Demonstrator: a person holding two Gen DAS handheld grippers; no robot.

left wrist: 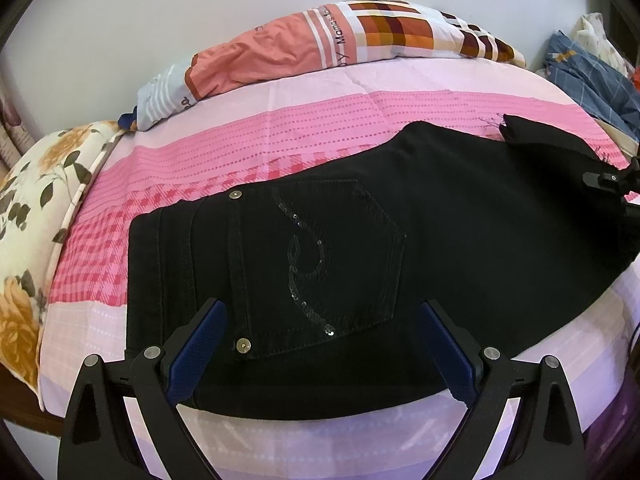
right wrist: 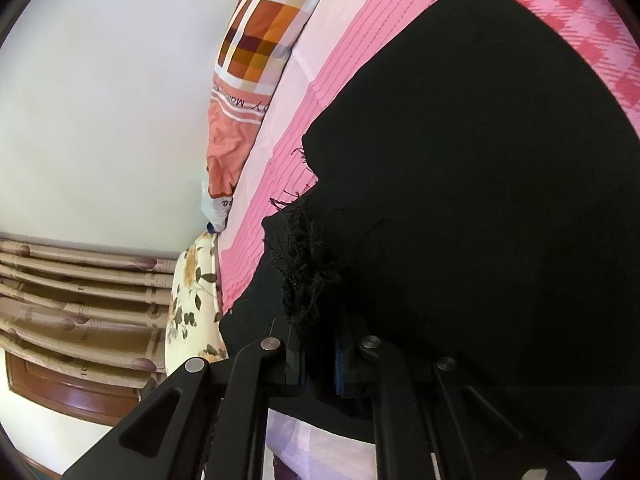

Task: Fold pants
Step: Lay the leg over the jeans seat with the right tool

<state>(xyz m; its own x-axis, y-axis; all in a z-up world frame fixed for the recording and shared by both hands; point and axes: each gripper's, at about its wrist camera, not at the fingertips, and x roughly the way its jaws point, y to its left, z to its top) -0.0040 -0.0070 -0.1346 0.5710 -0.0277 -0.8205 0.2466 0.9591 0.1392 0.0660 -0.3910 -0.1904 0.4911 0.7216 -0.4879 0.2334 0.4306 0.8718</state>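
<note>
Pants (left wrist: 360, 240) lie flat on the pink sheet (left wrist: 240, 140), pocket (left wrist: 336, 264) up. Right gripper (right wrist: 320, 360) is clamped on the frayed hem (right wrist: 308, 272), while left gripper (left wrist: 320, 344) hovers wide over the pocket. For a clean fold, the hem should travel low toward the pocket, with edges aligned.

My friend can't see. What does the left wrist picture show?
Black denim pants with a sequinned back pocket lie flat on a pink checked bedsheet. The open left gripper hovers near the waistband; a patchwork pillow sits behind.
</note>
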